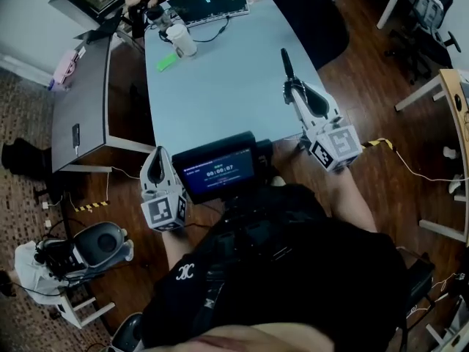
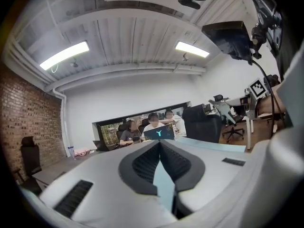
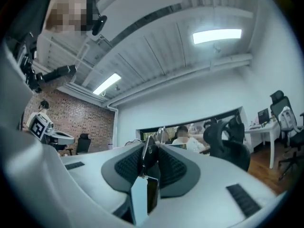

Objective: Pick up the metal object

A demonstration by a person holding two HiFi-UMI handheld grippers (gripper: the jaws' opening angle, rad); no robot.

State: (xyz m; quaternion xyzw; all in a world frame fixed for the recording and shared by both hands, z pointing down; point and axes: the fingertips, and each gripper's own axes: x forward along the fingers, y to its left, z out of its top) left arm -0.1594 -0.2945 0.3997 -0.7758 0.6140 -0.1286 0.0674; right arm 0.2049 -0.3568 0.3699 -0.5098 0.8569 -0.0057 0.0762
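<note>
1. Screen (image 1: 218,169): sits nearest the person, at chest level, between the two grippers. It is lit.

2. Left gripper (image 1: 155,160): held at the near left corner of the tabletop (image 1: 220,86). In the left gripper view the left gripper (image 2: 160,144) is clenched. The jaw tips meet and nothing is between the pads. Only a narrow sliver of the tabletop shows through behind the tips.

3. Right gripper (image 1: 293,86): held at the near right edge of the tabletop, farther forward than the left gripper. In the right gripper view the right gripper (image 3: 151,148) is grasping the metal object (image 3: 148,156). Both ribbed pads press on its sides.

4. Metal object (image 1: 287,64): slim and dark in the head view. It stands in the right gripper's jaws and juts beyond the jaw tips, over the right side of the tabletop. Its lower end runs down between the pads toward the camera.

5. Tabletop, far part: a green item (image 1: 167,62) lies left of centre. A white cup (image 1: 181,39) stands just beyond it. An open laptop (image 1: 209,2) stands at the far end, with a cable running beside the cup.

6. Background: people (image 3: 183,137) sit at the far end behind the laptop. A black chair (image 3: 228,139) stands on the right.
</note>
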